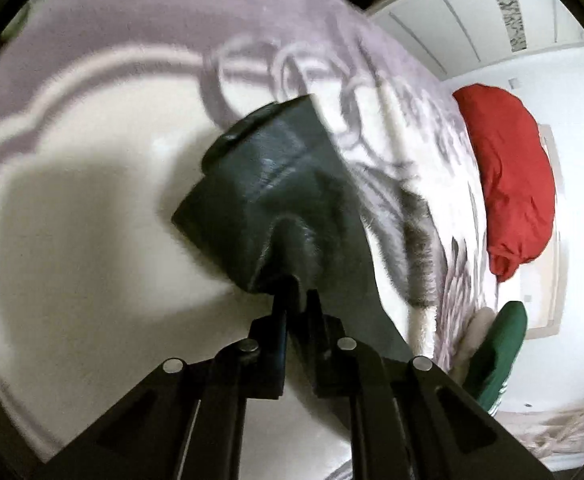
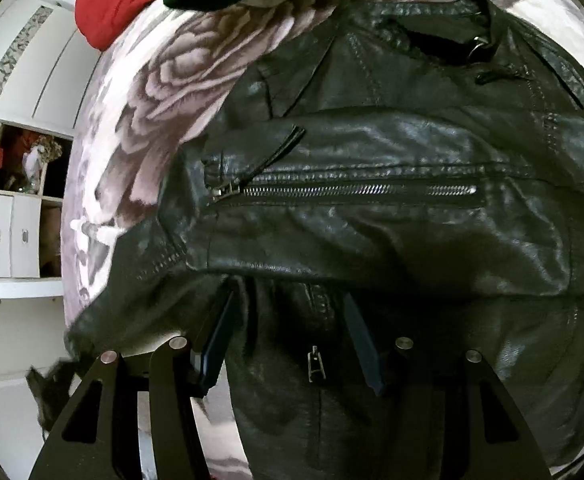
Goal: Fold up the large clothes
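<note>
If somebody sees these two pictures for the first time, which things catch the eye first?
First, the black leather jacket with its silver zipper fills the right wrist view, spread on the grey rose-patterned blanket. In the left wrist view, the left gripper pinches a dark jacket part, and a bright red garment lies at the right.

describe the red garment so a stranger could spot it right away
Start at the rose-print blanket. At its edge nearest the white wardrobe lies a crumpled red garment. It is plain bright red, unlike the green garment or the black jacket.
</note>
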{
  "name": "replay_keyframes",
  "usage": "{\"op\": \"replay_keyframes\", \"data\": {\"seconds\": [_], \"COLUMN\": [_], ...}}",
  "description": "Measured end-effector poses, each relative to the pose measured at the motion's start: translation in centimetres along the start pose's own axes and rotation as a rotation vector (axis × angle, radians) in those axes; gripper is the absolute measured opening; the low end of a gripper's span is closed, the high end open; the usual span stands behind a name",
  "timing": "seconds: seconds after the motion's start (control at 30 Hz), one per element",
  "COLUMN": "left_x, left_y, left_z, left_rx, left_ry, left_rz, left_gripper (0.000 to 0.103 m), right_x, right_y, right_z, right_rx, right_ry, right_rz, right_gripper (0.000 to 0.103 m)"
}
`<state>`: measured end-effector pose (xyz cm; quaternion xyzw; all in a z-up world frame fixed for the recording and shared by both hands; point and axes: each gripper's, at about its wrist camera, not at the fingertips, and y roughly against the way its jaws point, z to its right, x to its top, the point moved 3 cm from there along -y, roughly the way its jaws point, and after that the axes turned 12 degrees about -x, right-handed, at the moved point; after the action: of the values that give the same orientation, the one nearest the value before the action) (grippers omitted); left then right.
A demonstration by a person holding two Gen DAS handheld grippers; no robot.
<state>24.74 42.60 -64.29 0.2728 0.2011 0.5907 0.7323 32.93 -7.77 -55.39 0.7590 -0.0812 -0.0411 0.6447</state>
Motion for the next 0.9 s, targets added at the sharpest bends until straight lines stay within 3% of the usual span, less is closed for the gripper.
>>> {"op": "replay_keyframes", "data": {"seconds": [0.1, 0.23, 0.3, 0.43, 0.5, 0.53, 0.57, 0.6, 0.7, 0.77, 0.9], "left_x": [-1.2, -4.0, -4.9, -3.6, -2.7, -2.2, -2.1, -1.8, -1.2, -1.2, -1.8], "left_y": [0.7, 2.3, 2.7, 0.4, 0.2, 0.0, 0.1, -0.2, -0.7, -0.2, 1.4], "left_z": [-1.4, -3.2, -4.0, -3.1, -1.6, -0.2, 0.7, 2.0, 5.6, 7.4, 10.7], "left_rx": [-0.024, -0.099, -0.162, -0.162, -0.139, -0.118, -0.111, -0.072, -0.040, -0.046, -0.056], "left_ry": [0.015, 0.096, 0.160, 0.189, 0.156, 0.113, 0.072, 0.008, -0.118, -0.163, -0.255], "left_rz": [-0.062, -0.100, -0.087, 0.001, 0.083, 0.128, 0.147, 0.149, 0.165, 0.164, 0.167], "left_gripper": [0.014, 0.057, 0.059, 0.059, 0.057, 0.045, 0.013, 0.007, 0.006, 0.005, 0.005], "right_x": [-0.3, -0.4, -0.2, 0.3, 0.8, 1.1, 1.4, 1.8, 3.0, 3.7, 4.8], "right_y": [-0.3, -0.3, -0.3, -0.1, 0.3, 0.5, 0.6, 0.7, 0.4, -1.4, -5.3], "right_z": [-0.5, -1.0, -1.2, -1.1, -1.1, -1.2, -1.4, -1.5, -2.2, -2.9, -3.2], "right_rx": [-0.015, -0.020, -0.021, -0.057, -0.116, -0.152, -0.197, -0.247, -0.398, -0.470, -0.511], "right_ry": [0.013, 0.032, 0.035, 0.024, 0.036, 0.050, 0.070, 0.093, 0.174, 0.249, 0.318], "right_rz": [-0.009, -0.002, 0.003, 0.017, 0.037, 0.049, 0.062, 0.076, 0.125, 0.098, 0.010], "right_gripper": [0.058, 0.058, 0.058, 0.058, 0.058, 0.058, 0.058, 0.058, 0.058, 0.058, 0.058]}}
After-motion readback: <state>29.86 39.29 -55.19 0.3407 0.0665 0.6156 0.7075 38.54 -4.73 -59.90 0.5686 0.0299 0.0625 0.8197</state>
